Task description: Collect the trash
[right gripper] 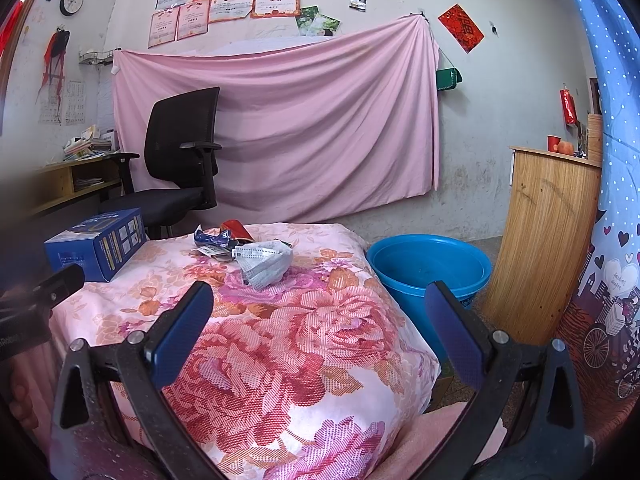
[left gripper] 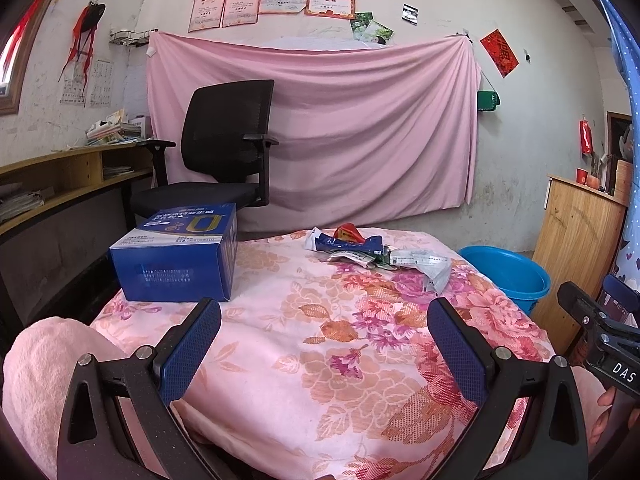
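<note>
I see woven floral cloth (left gripper: pixel 304 344), a glossy cardboard box (left gripper: pixel 176 256), crinkled shiny wrappers (left gripper: pixel 352 242), and a smooth plastic basin (right gripper: pixel 430 264).

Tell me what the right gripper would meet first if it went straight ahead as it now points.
Probably the crumpled pale grey face mask at the near edge of the trash pile; the open right gripper has only bare floral cloth before it. Depth is uncertain.

Box (left gripper: pixel 176 256) print too blurred to read; the wrappers (left gripper: pixel 352 246) overlap, their labels illegible; basin (right gripper: pixel 430 268) partly hidden behind the surface's right corner.
</note>
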Demonstrator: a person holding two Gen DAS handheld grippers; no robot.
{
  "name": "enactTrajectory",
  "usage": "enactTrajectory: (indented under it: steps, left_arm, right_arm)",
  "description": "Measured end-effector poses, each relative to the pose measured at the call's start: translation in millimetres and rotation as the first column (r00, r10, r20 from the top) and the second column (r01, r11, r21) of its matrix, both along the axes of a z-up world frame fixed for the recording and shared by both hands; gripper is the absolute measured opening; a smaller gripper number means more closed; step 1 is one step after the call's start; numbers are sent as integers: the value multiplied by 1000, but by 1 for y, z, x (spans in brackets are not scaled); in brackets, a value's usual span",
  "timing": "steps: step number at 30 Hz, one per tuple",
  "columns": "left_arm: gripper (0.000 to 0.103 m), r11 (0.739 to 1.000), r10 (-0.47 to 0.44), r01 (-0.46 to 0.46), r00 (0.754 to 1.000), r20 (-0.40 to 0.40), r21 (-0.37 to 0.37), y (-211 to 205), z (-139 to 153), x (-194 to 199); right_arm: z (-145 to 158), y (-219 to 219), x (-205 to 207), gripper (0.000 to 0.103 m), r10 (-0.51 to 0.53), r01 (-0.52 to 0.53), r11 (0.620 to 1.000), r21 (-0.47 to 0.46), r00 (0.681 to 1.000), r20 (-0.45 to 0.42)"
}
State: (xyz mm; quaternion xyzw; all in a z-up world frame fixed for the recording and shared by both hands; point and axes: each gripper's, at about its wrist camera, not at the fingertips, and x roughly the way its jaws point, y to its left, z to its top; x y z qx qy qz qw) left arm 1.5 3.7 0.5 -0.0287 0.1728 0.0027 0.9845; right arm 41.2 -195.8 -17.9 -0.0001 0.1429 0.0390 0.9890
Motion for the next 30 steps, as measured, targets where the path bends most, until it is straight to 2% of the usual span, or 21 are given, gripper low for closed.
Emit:
enactTrajectory:
  steps: [30]
  left_arm:
    - [101,999,-15,15,1000,-2,28,-5,-1,0]
  right_arm:
    - [2,-5,2,103,0,0,1000,12,1000,-3]
